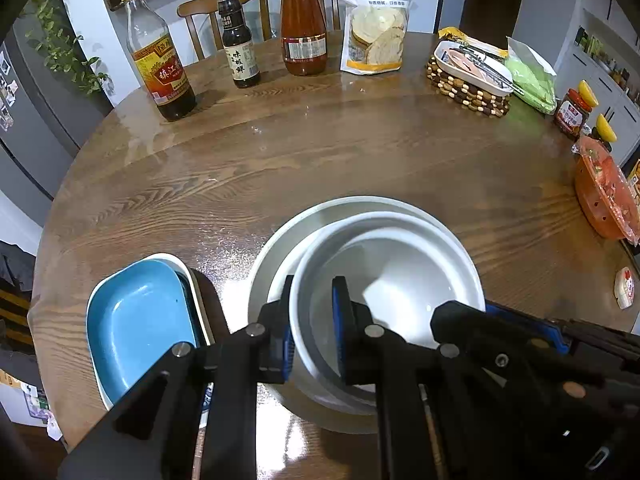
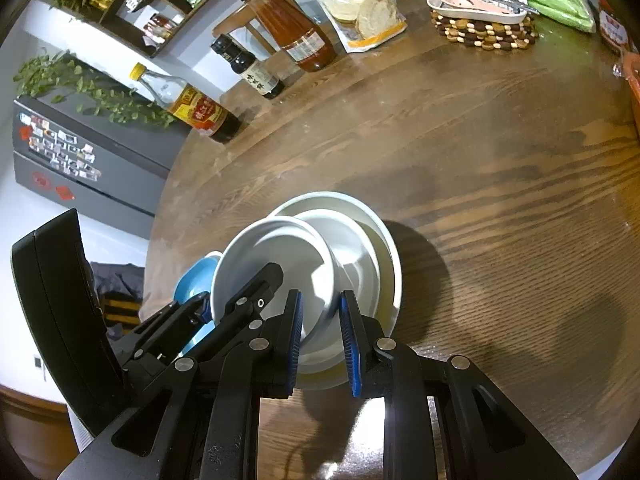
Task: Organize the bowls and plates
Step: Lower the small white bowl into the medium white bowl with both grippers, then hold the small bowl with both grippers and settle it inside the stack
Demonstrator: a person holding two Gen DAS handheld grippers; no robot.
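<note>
A white bowl [image 1: 396, 276] sits tilted in a stack of white plates [image 1: 280, 248] on the round wooden table [image 1: 304, 152]. My left gripper [image 1: 312, 320] straddles the bowl's near rim, one finger outside and one inside, slightly apart. A blue rectangular dish [image 1: 136, 320] nested in a white one lies to the left. In the right wrist view the same bowl [image 2: 276, 256] leans on the plates [image 2: 360, 216]. My right gripper [image 2: 320, 336] is open around the bowl's lower right rim. The left gripper [image 2: 224, 300] shows at that bowl's left edge.
At the table's far edge stand a vinegar bottle [image 1: 158, 60], a dark sauce bottle [image 1: 239, 46], a red sauce jar [image 1: 303, 24] and a flour bag [image 1: 376, 20]. A white dish on a beaded trivet [image 1: 468, 80], a green bag and an orange packet [image 1: 604, 196] lie right.
</note>
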